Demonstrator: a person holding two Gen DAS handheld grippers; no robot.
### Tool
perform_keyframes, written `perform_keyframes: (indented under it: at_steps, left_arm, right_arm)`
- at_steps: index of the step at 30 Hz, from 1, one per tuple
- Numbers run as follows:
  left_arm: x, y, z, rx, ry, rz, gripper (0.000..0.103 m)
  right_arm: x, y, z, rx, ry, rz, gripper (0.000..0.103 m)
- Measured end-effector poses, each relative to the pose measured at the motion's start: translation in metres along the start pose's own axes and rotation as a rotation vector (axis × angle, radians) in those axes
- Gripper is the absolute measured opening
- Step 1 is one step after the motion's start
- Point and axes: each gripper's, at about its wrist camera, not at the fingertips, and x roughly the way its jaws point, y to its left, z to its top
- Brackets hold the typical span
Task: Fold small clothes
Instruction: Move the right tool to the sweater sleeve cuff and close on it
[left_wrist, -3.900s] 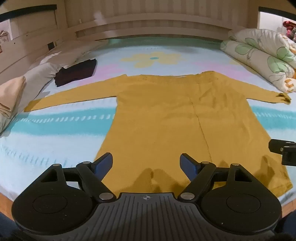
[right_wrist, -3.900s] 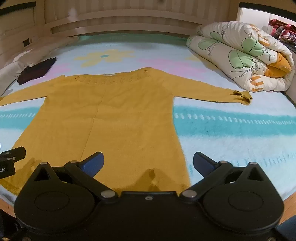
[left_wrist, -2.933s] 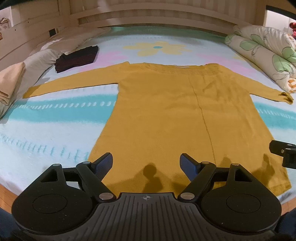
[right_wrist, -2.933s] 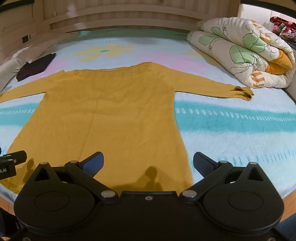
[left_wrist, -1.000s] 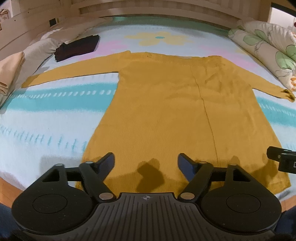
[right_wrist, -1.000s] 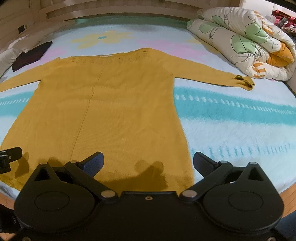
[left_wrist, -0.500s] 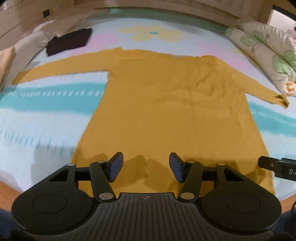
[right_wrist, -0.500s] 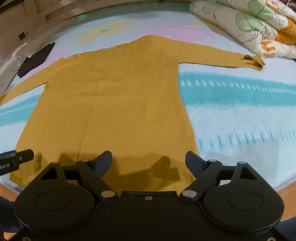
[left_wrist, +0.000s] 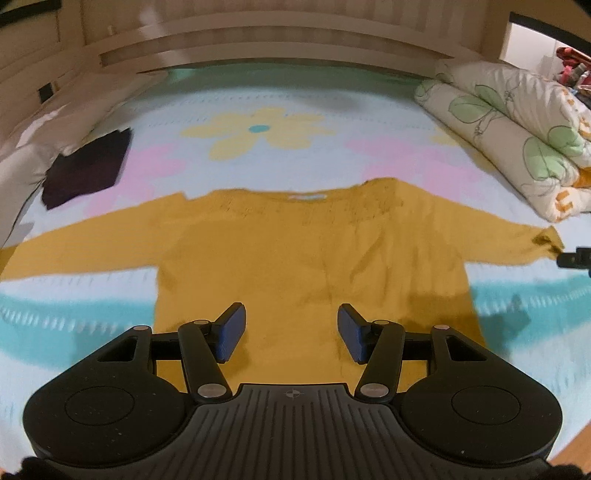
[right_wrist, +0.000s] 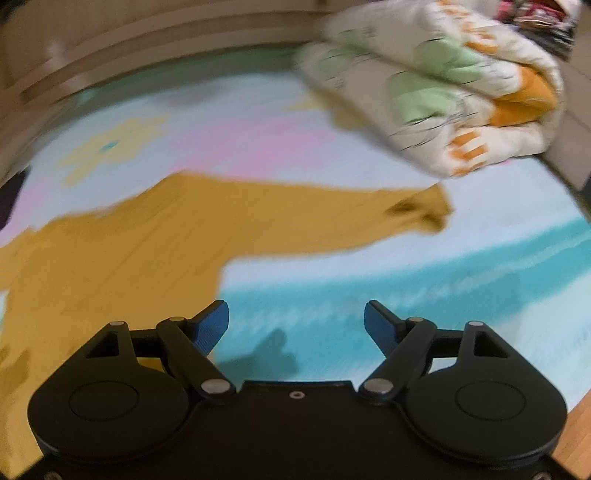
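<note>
Flat on the bed lies the mustard-yellow sweater (left_wrist: 310, 266), front down or up cannot be told; body toward the cameras, neckline toward the headboard (left_wrist: 280, 40), both sleeves stretched out sideways. Faint creases run down the middle of its body in the left wrist view. Right sleeve (right_wrist: 306, 218) ends in a rumpled cuff (right_wrist: 424, 210), lying just short of the rolled quilt (right_wrist: 461, 88).

Left gripper (left_wrist: 291, 330) hangs above the sweater's body, jaws about half apart, having just been closing; nothing between the blue pads (left_wrist: 231, 330), no contact with the cloth visible. Its shadow is not clearly separable on the knit.

Right gripper (right_wrist: 295, 325) hangs over the teal stripe of the bed cover (right_wrist: 406, 295), beside the sweater's side edge under the armpit. Jaws wide, having just been closing; nothing between them. Left pad (right_wrist: 210, 325) overlaps the sweater's edge in the picture; touching or not cannot be told. Right wrist view is heavily blurred. A tip of this gripper shows at the right edge of the left wrist view, just beside the cuff.

Bed cover: pale blue with a yellow flower (left_wrist: 258, 131), pink patches, teal band. Dark folded garment (left_wrist: 86, 168) sits left of the flower, well apart from the sweater's body, near the pillows (left_wrist: 33, 147). Quilt is white with green leaves and orange marks.
</note>
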Motion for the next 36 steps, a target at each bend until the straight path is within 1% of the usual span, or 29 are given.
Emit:
perform_keyframes:
  at_steps: [3,7,9,11,13,14,19,21,24,27,29,33,34,36]
  left_arm:
    - [0.019,-0.008,0.013,0.014,0.011,-0.002,0.054]
    - [0.046,-0.011,0.017,0.009,0.041,0.0,0.054]
    - [0.06,-0.009,0.014,-0.007,0.072,0.004,0.054]
    - [0.076,-0.006,0.01,-0.041,0.133,0.014,0.054]
    - [0.089,-0.004,0.006,-0.067,0.175,-0.007,0.054]
    - [0.092,-0.004,0.005,-0.069,0.181,-0.006,0.054]
    - [0.11,-0.015,-0.003,-0.012,0.196,0.036,0.054]
    - [0.118,-0.018,-0.005,-0.007,0.211,0.034,0.054]
    - [0.125,-0.023,-0.005,-0.026,0.231,0.024,0.054]
    - [0.128,-0.037,-0.002,-0.024,0.223,-0.007,0.054]
    - [0.127,-0.049,0.001,-0.008,0.208,-0.03,0.054]
    - [0.135,-0.073,0.001,0.034,0.208,-0.06,0.054]
    - [0.138,-0.077,-0.001,0.04,0.218,-0.062,0.054]
    - [0.143,-0.084,-0.007,0.054,0.236,-0.051,0.055]
  right_arm:
    - [0.035,-0.018,0.023,0.063,-0.015,-0.094,0.081]
    - [0.078,-0.036,0.04,0.122,-0.011,-0.168,0.081]
    - [0.1,-0.041,0.045,0.147,-0.007,-0.2,0.081]
    - [0.12,-0.044,0.047,0.155,-0.007,-0.23,0.081]
    - [0.133,-0.049,0.052,0.158,-0.012,-0.247,0.081]
    - [0.141,-0.052,0.054,0.157,-0.014,-0.254,0.081]
    - [0.167,-0.073,0.057,0.167,0.004,-0.252,0.081]
    - [0.172,-0.086,0.056,0.173,0.018,-0.274,0.081]
    - [0.175,-0.112,0.052,0.192,0.046,-0.31,0.08]
    - [0.17,-0.145,0.046,0.245,0.042,-0.348,0.08]
    - [0.168,-0.167,0.043,0.295,0.071,-0.417,0.079]
    - [0.151,-0.21,0.033,0.496,0.048,-0.367,0.079]
    - [0.146,-0.217,0.032,0.528,0.033,-0.36,0.078]
    - [0.139,-0.222,0.032,0.54,0.002,-0.343,0.077]
